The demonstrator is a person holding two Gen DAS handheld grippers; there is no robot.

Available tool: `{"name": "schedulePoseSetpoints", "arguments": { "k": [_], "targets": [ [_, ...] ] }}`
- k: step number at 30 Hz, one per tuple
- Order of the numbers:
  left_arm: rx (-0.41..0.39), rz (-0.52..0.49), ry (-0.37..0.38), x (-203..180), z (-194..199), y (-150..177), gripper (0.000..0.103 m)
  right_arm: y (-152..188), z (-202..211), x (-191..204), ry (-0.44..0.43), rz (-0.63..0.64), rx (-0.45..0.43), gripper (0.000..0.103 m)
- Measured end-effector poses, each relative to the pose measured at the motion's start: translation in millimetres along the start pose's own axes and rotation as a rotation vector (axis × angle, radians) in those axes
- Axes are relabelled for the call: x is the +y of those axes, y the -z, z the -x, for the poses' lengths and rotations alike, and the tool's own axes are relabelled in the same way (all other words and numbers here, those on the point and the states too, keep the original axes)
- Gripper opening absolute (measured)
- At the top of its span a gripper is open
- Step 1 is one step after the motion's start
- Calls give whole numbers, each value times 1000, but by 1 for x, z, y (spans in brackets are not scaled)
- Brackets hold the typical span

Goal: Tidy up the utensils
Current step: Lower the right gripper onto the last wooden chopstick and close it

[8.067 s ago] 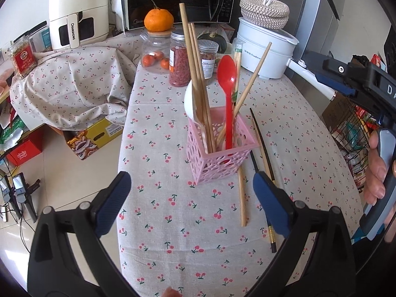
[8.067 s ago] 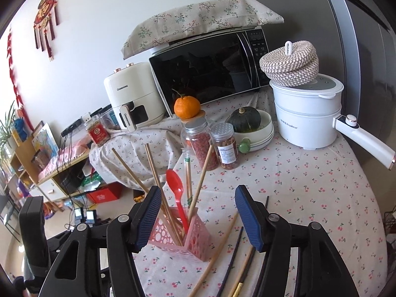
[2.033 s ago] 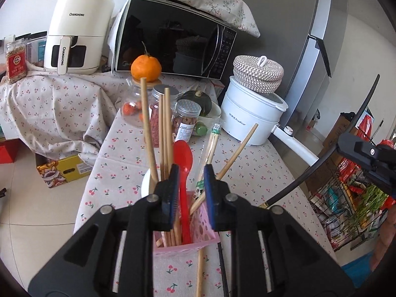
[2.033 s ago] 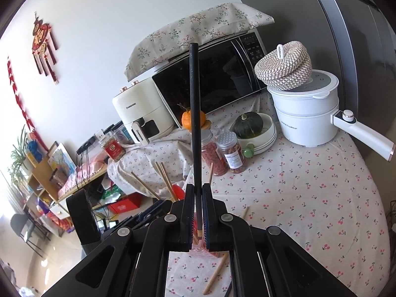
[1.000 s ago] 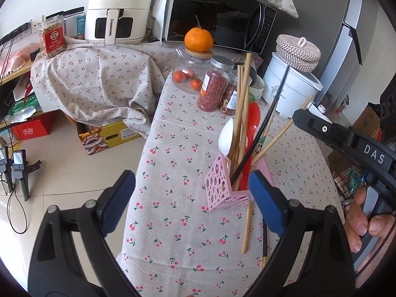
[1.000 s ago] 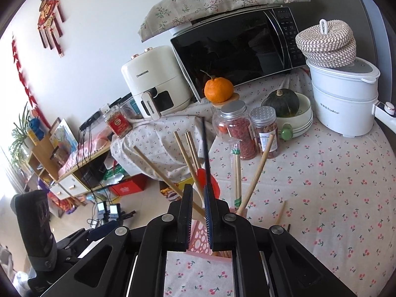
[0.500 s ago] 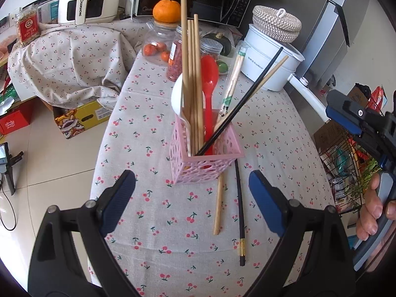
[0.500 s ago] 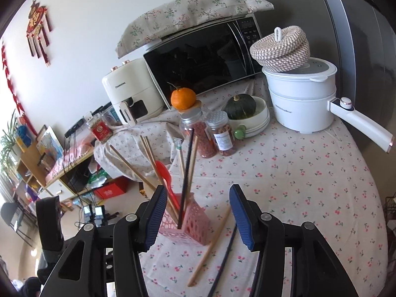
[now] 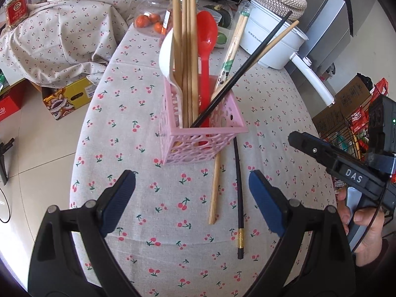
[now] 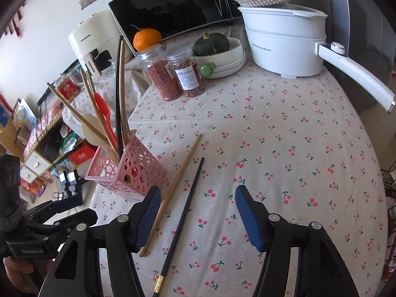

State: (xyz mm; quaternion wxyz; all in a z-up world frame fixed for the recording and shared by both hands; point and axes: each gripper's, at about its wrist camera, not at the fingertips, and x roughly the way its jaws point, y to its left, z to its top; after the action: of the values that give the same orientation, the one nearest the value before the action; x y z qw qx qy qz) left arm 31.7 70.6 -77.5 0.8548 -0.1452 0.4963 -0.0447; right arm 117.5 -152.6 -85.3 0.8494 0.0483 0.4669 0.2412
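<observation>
Chopsticks: one black (image 10: 182,219) and one wooden (image 10: 170,193) lie on the bench (image 10: 297,148) between the right gripper (image 10: 195,219)'s empty jaws, which have just been narrowing; the left gripper (image 9: 191,201)'s jaws gape empty.

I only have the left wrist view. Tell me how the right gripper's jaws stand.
Observer: The right gripper is open and holds nothing. Its jaws have just been closing a little, with nothing pressed between the pads.
Operator: Now say what lies under it.
Observer: The black chopstick lies flat on the cloth in the gap between the jaws. The wooden chopstick runs beside it, and its near end passes under the pad on the picture's left.
</observation>
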Motion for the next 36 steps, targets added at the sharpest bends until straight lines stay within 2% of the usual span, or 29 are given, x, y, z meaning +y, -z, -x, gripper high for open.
{"name": "schedulePoseSetpoints", "arguments": {
  "k": [1, 4, 8, 13, 22, 30, 34, 36],
  "targets": [
    [1, 6, 4, 2, 1, -1, 93, -2, -7, -1, -20, -6, 17, 30],
    [1, 32, 19, 11, 4, -5, 93, -9, -29, -2, -72, -40, 54, 23],
    [-15, 74, 24, 26, 11, -9, 93, -20, -59, 4, -109, -64, 91, 22],
    [-4, 106, 28, 41, 10, -11, 93, -33, -94, 7, -82, -86, 114, 23],
    [18, 127, 72, 49, 11, -13, 93, -35, -124, 23, 49, 101, 88, 23],
    [16, 138, 79, 51, 12, -13, 93, -28, -134, 35, 83, 233, 85, 30],
    [20, 145, 79, 53, 12, -13, 93, -24, -133, 37, 91, 282, 92, 30],
    [21, 146, 79, 53, 11, -13, 93, -20, -134, 37, 98, 319, 101, 25]
  ]
}}
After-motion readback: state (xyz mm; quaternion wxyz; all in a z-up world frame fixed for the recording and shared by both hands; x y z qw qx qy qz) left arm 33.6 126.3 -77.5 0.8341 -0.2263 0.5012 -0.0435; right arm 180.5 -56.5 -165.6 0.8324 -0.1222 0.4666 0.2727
